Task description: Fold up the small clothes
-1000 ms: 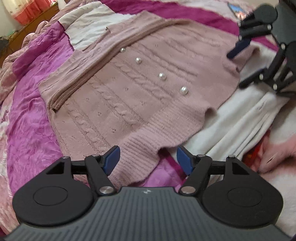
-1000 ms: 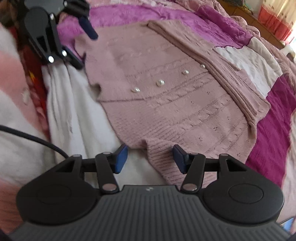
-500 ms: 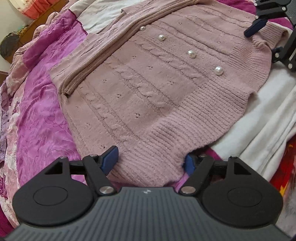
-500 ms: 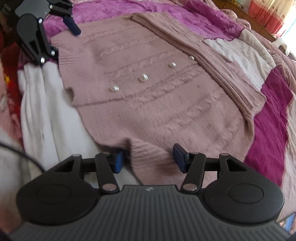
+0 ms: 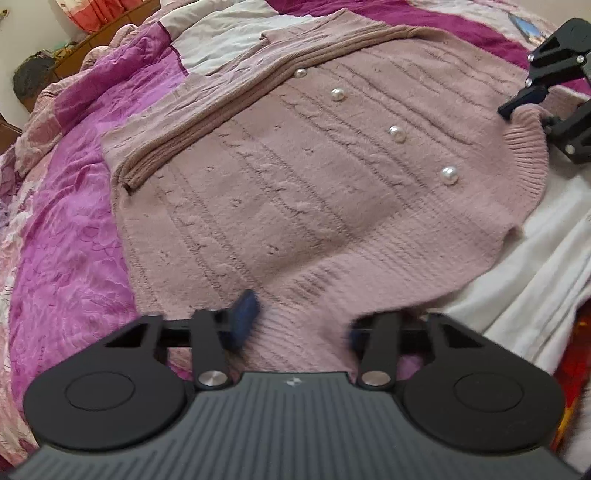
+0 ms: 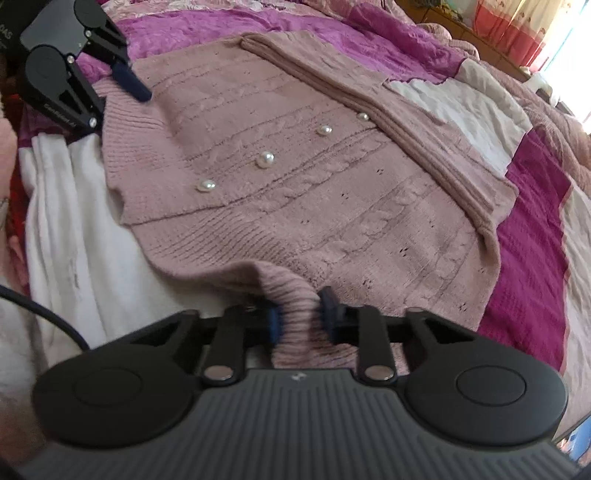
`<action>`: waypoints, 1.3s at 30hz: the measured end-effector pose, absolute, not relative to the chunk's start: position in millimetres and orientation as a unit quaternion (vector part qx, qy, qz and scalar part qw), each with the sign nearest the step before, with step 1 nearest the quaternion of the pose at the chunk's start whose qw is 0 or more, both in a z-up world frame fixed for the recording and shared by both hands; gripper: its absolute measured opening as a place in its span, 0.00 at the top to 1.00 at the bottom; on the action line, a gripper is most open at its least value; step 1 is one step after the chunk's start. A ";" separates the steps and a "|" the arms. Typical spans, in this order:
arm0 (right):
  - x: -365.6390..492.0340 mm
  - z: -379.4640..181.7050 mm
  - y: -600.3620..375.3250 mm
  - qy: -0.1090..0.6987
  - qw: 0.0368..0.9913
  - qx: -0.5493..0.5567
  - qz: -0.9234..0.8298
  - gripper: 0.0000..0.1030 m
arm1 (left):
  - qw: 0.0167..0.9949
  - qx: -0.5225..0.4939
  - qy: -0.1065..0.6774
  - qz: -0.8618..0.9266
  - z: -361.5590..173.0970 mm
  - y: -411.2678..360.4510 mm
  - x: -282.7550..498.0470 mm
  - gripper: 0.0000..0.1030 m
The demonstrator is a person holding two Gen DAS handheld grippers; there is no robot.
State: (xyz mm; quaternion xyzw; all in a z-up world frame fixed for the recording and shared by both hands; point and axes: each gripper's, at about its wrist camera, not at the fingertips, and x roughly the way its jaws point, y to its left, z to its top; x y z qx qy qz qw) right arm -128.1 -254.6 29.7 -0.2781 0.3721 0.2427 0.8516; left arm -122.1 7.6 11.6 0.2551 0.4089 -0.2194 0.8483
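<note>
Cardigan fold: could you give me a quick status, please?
Both grippers closing on the hem: left gripper, right gripper. Pink cardigan flat on the bedspread. Nothing in the way.

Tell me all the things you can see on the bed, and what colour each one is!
cardigan: one, dusty pink cable knit, spread flat on the bed, ribbed hem nearest the grippers
pearl buttons: four, white, in a row down the cardigan's front
quilt: one, patches of purple, magenta and pale cream, under the cardigan
white cloth: one, white, lying beside the cardigan's hem
curtain: one, orange-pink, at the far edge by the window
left gripper: one, black with blue pads, jaws closing, one hem corner between them
right gripper: one, black with blue pads, jaws closing, pads pinching the other hem corner
</note>
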 end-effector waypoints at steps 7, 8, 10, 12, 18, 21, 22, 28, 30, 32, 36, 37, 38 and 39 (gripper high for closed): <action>-124.4 53.1 -260.5 0.317 0.891 -0.245 0.213 0.86 | 0.872 0.207 0.387 -0.216 34.3 5.4 -117.7 0.91; -123.2 56.2 -261.6 0.309 0.896 -0.241 0.209 0.87 | 0.878 0.200 0.381 -0.211 39.2 5.7 -115.8 0.91; -120.5 62.9 -263.5 0.293 0.906 -0.233 0.198 0.87 | 0.888 0.188 0.368 -0.201 48.5 6.1 -112.8 0.92; -116.4 68.6 -266.2 0.279 0.915 -0.224 0.187 0.87 | 0.898 0.176 0.355 -0.191 57.1 7.3 -109.4 0.92; -96.1 83.4 -272.2 0.244 0.938 -0.197 0.150 0.87 | 0.923 0.137 0.320 -0.162 75.9 10.5 -94.9 0.92; -85.0 90.6 -273.0 0.224 0.947 -0.188 0.134 0.87 | 0.938 0.116 0.291 -0.146 85.6 10.4 -86.2 0.92; -82.1 93.0 -273.8 0.218 0.949 -0.187 0.129 0.87 | 0.942 0.113 0.282 -0.141 89.2 9.6 -82.6 0.92; -52.9 107.1 -275.5 0.189 0.959 -0.182 0.106 0.87 | 0.958 0.103 0.238 -0.120 112.0 6.3 -53.7 0.93; -42.4 112.3 -274.0 0.177 0.962 -0.184 0.099 0.87 | 0.963 0.100 0.224 -0.114 119.8 4.1 -43.1 0.93; -32.6 117.3 -272.9 0.165 0.965 -0.184 0.092 0.87 | 0.966 0.098 0.213 -0.108 128.0 1.1 -30.7 0.93; -11.5 127.6 -268.6 0.139 0.969 -0.188 0.078 0.87 | 0.972 0.099 0.189 -0.094 141.9 -5.4 -6.8 0.93; -6.4 129.2 -267.1 0.134 0.970 -0.191 0.074 0.87 | 0.974 0.100 0.183 -0.090 144.8 -7.2 -0.2 0.93; -0.2 130.6 -266.2 0.129 0.970 -0.193 0.071 0.87 | 0.975 0.102 0.176 -0.087 148.0 -8.9 6.4 0.93; 7.0 131.7 -265.1 0.126 0.970 -0.196 0.068 0.87 | 0.976 0.103 0.171 -0.083 150.7 -10.8 14.4 0.93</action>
